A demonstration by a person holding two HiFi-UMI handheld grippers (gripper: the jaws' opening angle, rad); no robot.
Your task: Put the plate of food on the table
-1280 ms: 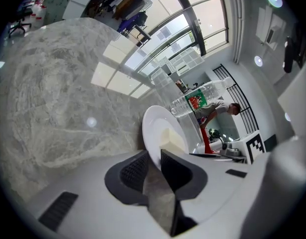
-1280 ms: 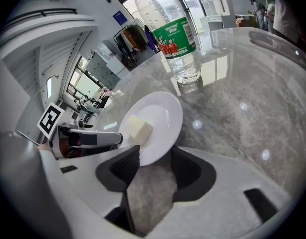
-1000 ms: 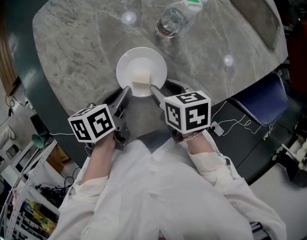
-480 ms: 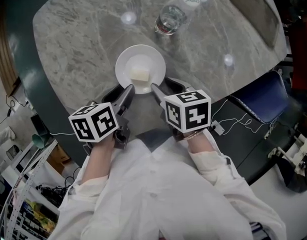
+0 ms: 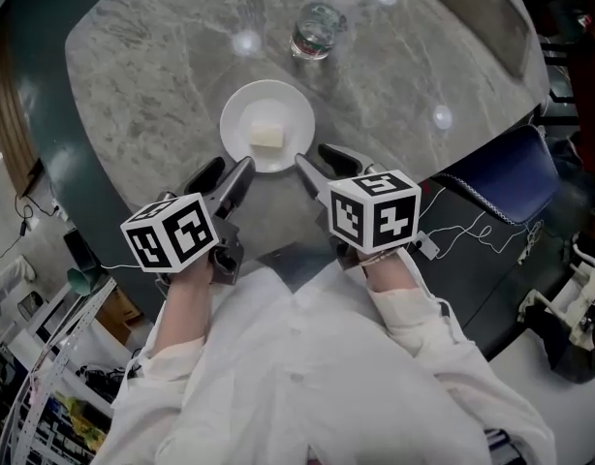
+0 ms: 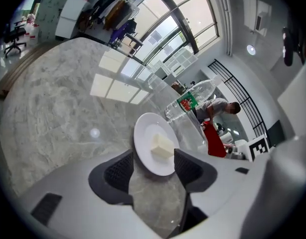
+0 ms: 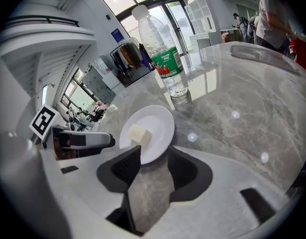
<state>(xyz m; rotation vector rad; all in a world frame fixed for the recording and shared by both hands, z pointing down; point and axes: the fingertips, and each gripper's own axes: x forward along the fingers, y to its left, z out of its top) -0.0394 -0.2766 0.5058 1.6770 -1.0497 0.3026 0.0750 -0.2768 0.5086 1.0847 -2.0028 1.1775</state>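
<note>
Head view: plate (image 5: 247, 112) on grey marble table (image 5: 142, 76); left claw (image 5: 230, 169) just opened, right claw (image 5: 314, 155) spread, neither gripping it.

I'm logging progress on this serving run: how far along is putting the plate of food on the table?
Done: the plate, with the food on it, sits flat on the marble table. In hand: nothing. The fingers of the left gripper have just been opening, and those of the right gripper stand apart. The plate's near rim is at their tips, ungripped. Left: probably only drawing both grippers back.
</note>
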